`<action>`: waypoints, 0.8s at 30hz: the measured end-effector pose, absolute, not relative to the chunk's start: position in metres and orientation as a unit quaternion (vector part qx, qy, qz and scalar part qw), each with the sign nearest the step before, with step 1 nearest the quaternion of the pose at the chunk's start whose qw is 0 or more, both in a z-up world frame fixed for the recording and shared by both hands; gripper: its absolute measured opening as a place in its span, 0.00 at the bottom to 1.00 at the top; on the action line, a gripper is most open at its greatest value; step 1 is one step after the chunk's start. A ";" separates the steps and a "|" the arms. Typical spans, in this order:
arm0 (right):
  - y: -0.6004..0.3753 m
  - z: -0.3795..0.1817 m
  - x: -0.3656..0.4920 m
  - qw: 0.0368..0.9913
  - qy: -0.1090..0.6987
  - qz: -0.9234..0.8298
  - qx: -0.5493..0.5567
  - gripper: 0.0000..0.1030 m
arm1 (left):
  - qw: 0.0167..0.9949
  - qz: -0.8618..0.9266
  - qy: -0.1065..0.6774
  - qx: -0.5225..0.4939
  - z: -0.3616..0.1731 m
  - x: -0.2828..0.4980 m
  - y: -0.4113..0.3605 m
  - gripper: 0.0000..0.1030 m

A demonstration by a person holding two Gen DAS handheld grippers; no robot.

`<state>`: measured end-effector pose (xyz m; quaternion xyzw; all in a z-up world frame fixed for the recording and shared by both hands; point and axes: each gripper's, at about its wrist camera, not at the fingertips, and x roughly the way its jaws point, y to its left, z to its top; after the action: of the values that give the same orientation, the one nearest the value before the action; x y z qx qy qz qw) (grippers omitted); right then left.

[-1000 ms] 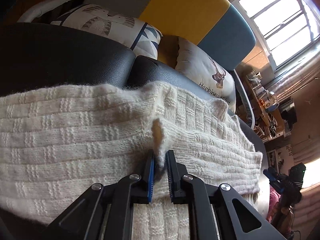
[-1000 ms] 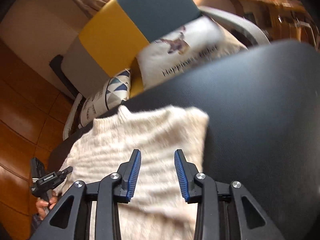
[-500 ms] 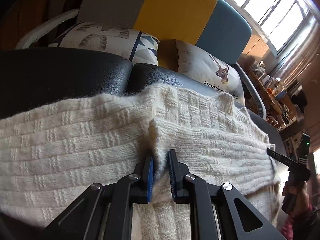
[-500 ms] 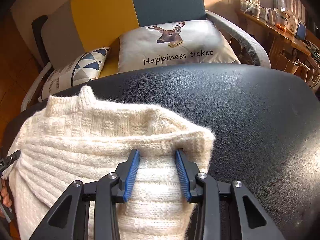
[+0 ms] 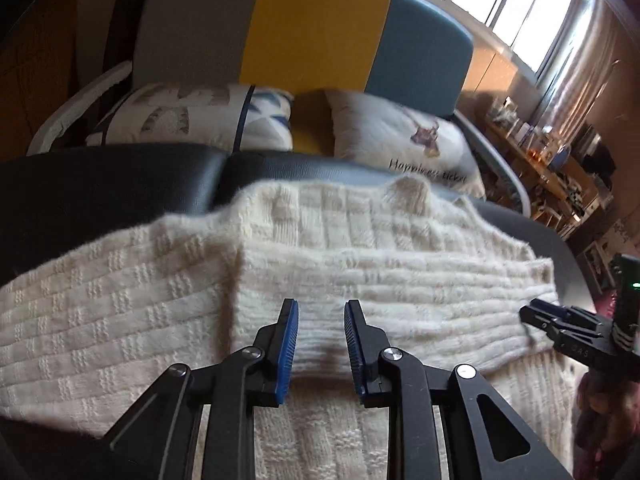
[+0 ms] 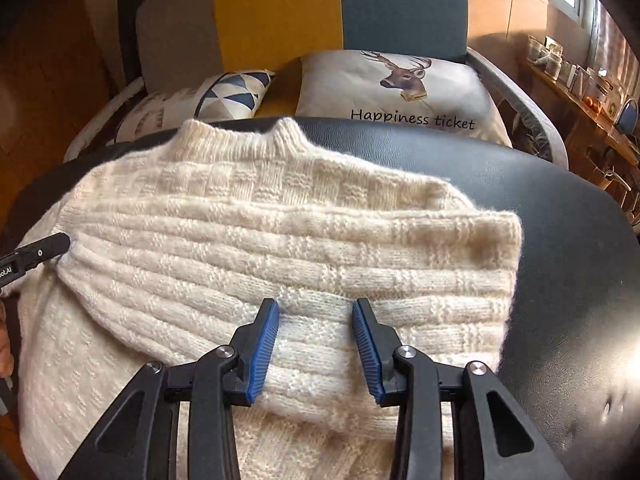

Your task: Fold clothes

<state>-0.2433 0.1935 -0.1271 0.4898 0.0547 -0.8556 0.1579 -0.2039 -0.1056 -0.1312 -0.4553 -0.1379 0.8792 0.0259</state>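
Tongs, left gripper (image 5: 321,328) and right gripper (image 6: 316,330), both parted and empty above the cream chunky-knit sweater (image 6: 280,240): press the folded sleeve ahead flat before regripping.

This is a home living room. A sofa (image 6: 280,4) with grey, yellow and blue back panels holds two printed cushions, one a deer cushion (image 6: 404,88) reading "Happiness ticket", the other a triangle-patterned cushion (image 6: 232,94). A sunlit window (image 5: 516,8) with a curtain (image 5: 576,64) and a cluttered wooden shelf (image 5: 536,160) of small household items complete the domestic setting.
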 end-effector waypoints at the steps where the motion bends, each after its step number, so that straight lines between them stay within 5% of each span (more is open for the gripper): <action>1: 0.192 -0.129 -0.242 0.154 0.059 -0.858 0.487 0.38 | 0.025 0.879 -0.141 -0.454 -0.134 -0.203 -0.106 0.24; 10: 0.186 -0.124 -0.237 0.127 0.068 -0.865 0.481 0.39 | 0.010 0.877 -0.184 -0.444 -0.127 -0.194 -0.110 0.24; 18: 0.163 -0.099 -0.167 0.214 -0.006 -0.865 0.453 0.39 | 0.023 0.826 -0.420 -0.375 -0.109 -0.109 -0.200 0.35; 24: 0.141 -0.123 -0.131 0.225 -0.018 -0.855 0.467 0.39 | -0.136 0.776 -0.539 -0.297 -0.125 0.002 -0.342 0.36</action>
<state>-0.1310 0.1415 -0.1229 0.4668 -0.0184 -0.8550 0.2251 0.0024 -0.3421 -0.1247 -0.2973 -0.5392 0.7762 -0.1355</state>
